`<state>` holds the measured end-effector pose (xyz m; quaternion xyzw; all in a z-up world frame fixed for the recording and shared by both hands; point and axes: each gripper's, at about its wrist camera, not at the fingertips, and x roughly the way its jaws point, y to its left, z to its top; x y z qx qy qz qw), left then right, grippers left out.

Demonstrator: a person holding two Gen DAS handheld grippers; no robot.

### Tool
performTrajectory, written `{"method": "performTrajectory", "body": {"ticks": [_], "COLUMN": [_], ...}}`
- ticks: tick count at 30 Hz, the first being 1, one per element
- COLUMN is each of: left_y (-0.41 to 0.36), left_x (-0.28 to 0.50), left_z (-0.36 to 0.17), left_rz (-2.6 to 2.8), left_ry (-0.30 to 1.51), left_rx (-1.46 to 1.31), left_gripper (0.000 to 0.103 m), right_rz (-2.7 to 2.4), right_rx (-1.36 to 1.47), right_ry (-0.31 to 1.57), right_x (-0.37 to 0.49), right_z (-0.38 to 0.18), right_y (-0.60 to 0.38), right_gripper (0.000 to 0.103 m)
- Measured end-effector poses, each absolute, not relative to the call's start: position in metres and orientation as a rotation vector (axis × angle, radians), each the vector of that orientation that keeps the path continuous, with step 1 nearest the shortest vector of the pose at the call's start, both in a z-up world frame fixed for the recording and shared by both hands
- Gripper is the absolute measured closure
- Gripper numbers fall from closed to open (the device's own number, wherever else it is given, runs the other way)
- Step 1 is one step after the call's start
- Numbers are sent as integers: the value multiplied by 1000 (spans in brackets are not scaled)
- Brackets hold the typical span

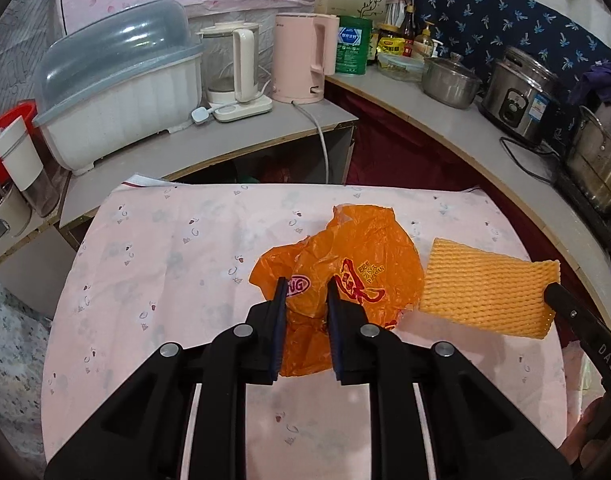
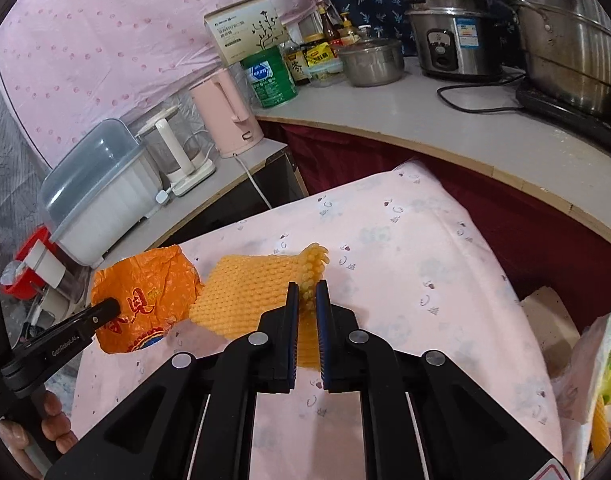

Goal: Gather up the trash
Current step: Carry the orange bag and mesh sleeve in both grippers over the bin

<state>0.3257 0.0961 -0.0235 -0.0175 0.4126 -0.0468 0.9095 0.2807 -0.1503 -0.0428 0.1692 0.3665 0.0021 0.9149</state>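
One pink-clothed table (counter behind) amid kitchen clutter.

A: Where is room to pass on the pink cloth table?

B: From 7 to 11 o'clock of the left gripper the cloth is bare. At 12 o'clock the orange plastic bag lies between its fingers.

A: And at 3 o'clock?

B: The yellow foam net lies there, pinched by the right gripper. Beyond the table edge, the pink kettle at 12 and the steel pots at 1 to 2 o'clock block.
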Motion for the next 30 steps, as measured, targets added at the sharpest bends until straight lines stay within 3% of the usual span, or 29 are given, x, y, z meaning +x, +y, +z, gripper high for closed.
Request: {"method": "performTrajectory", "body": {"ticks": [11,30], "left_y": [47,-63], "left_x": [250,145], "left_z": [32,60], "left_rz": [-186,-389], "left_ry": [769,717], "left_rx": [-12,67], "left_gripper": [86,86], "right_rz": [-60,-269], "right_rx": [358,441], "right_ry": [656,547], "right_x": [190,38], "right_z": [10,35], "right_y": [-191,-298], "right_gripper": [94,94]}}
